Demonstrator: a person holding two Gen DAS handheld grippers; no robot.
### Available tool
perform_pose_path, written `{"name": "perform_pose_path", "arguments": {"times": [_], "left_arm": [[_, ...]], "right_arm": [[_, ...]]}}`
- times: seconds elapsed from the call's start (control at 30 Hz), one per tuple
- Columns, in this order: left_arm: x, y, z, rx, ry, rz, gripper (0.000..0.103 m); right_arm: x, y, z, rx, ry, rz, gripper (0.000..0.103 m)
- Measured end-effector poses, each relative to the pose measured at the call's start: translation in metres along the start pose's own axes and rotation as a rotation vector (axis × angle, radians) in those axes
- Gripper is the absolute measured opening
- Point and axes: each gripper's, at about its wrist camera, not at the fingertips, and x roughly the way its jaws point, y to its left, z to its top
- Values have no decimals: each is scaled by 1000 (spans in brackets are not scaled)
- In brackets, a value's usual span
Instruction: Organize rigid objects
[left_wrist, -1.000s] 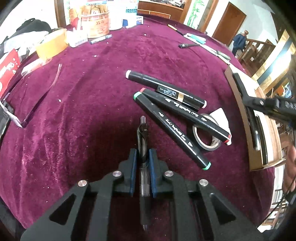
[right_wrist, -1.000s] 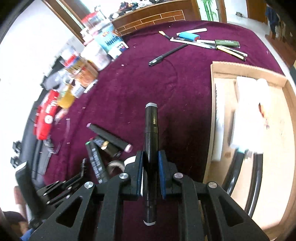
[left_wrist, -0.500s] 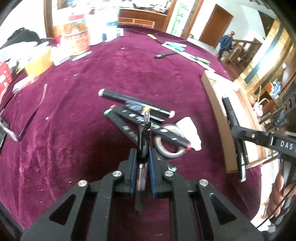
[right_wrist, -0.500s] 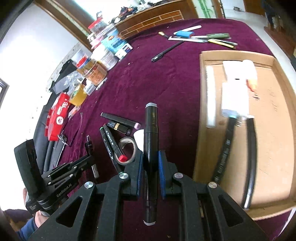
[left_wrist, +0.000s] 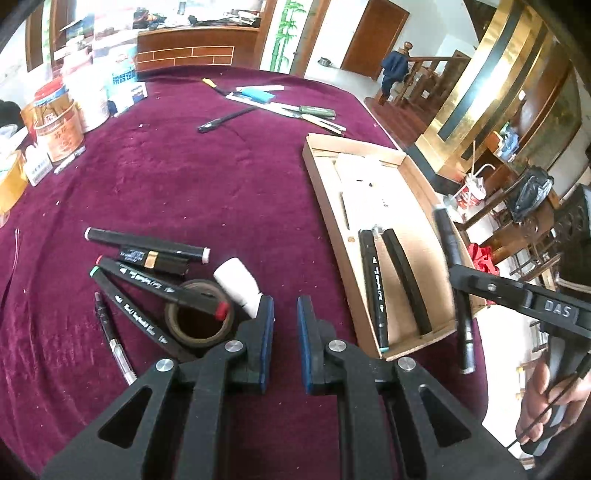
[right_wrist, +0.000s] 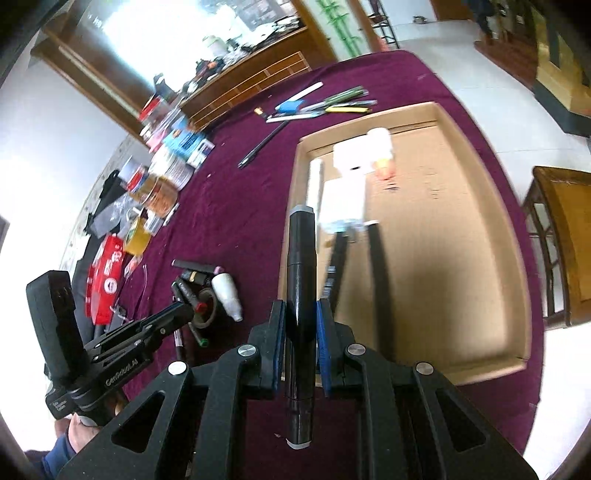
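My left gripper (left_wrist: 285, 312) is open and empty above the purple cloth, right of a tape roll (left_wrist: 199, 319). A thin pen (left_wrist: 110, 338) lies on the cloth left of several black markers (left_wrist: 147, 245). My right gripper (right_wrist: 300, 317) is shut on a black marker (right_wrist: 301, 266) and holds it over the left edge of the cardboard tray (right_wrist: 480, 155). The tray (left_wrist: 325, 192) holds two black markers (left_wrist: 375, 288) and white items (left_wrist: 360, 181). The right gripper also shows in the left wrist view (left_wrist: 456, 280).
A white tube (left_wrist: 240, 286) lies by the tape roll. Cans and boxes (left_wrist: 59, 122) stand at the far left. Pens and tools (left_wrist: 280, 107) lie at the far side. A wooden chair (right_wrist: 557, 240) stands right of the table.
My left gripper has opened and let go of the thin pen, which now lies on the cloth at the left. My right gripper has carried its marker toward the tray.
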Motion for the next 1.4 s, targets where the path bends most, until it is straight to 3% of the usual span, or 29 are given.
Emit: {"name": "perform_pose_path", "arguments": {"times": [0.2, 0.43, 0.53, 0.67, 0.9, 1.13, 1.2, 1.33, 1.4], "left_arm": [[-5, 21, 3, -97, 6, 7, 11], [-9, 72, -22, -242, 58, 71, 12], [0, 88, -36, -337, 111, 70, 30], [2, 108, -45, -482, 107, 51, 32], [17, 113, -48, -423, 131, 181, 32], [34, 121, -25, -294, 102, 324, 30], [35, 120, -26, -236, 85, 378, 16], [27, 123, -38, -229, 51, 383, 12], [20, 127, -42, -270, 39, 327, 12]], "right_arm": [[-11, -7, -1, 1, -13, -4, 14], [-3, -4, 2, -24, 9, 12, 14], [3, 0, 4, -40, 22, 19, 14], [6, 4, 4, -63, 33, 22, 14], [10, -3, 6, -51, 43, 18, 14], [11, -1, 6, -59, 46, 19, 14], [10, -2, 7, -55, 43, 18, 14], [8, -6, 8, -42, 35, 13, 14], [6, -7, 9, -38, 28, 11, 14]]}}
